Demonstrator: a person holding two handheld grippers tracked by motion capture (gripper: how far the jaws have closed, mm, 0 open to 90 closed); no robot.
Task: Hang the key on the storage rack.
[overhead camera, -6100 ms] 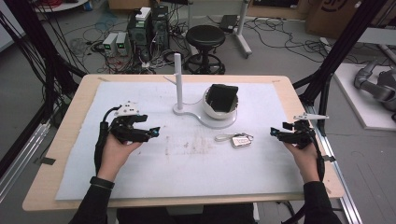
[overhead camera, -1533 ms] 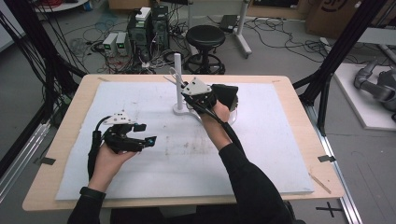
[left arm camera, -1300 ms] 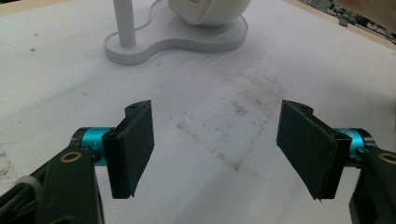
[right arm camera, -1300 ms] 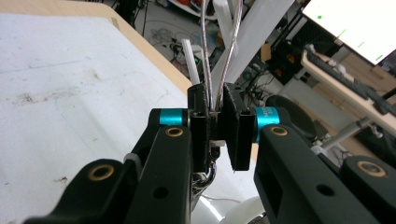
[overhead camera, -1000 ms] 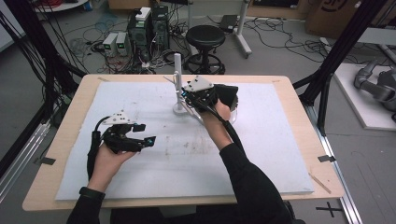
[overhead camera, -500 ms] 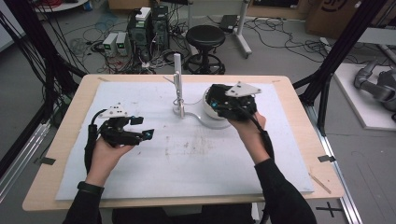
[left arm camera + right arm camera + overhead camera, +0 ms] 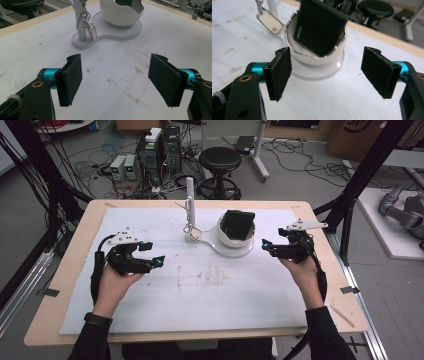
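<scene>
A white stand [image 7: 216,247] carries an upright post [image 7: 190,197] and a round bowl [image 7: 235,240]. A key ring with a tag [image 7: 192,231] hangs low on the post. A black wallet [image 7: 238,223] leans in the bowl. My right gripper [image 7: 266,248] sits just right of the bowl; its jaws have just been opening and stand open with nothing between them. It faces the wallet [image 7: 319,27], the bowl [image 7: 317,60] and the tag [image 7: 270,22]. My left gripper [image 7: 155,254] hovers open and empty at the left, facing the keys [image 7: 86,25] and the bowl [image 7: 121,13].
A white mat [image 7: 200,290] covers the wooden table [image 7: 75,270], with faint stains at its middle. Beyond the far edge stand a black stool [image 7: 220,160] and computer boxes [image 7: 155,145] among cables. Black frame poles rise at both sides.
My right hand has swung from the post to the right side of the bowl, leaving the key ring hanging there, and its jaws have opened. The left hand has stayed put.
</scene>
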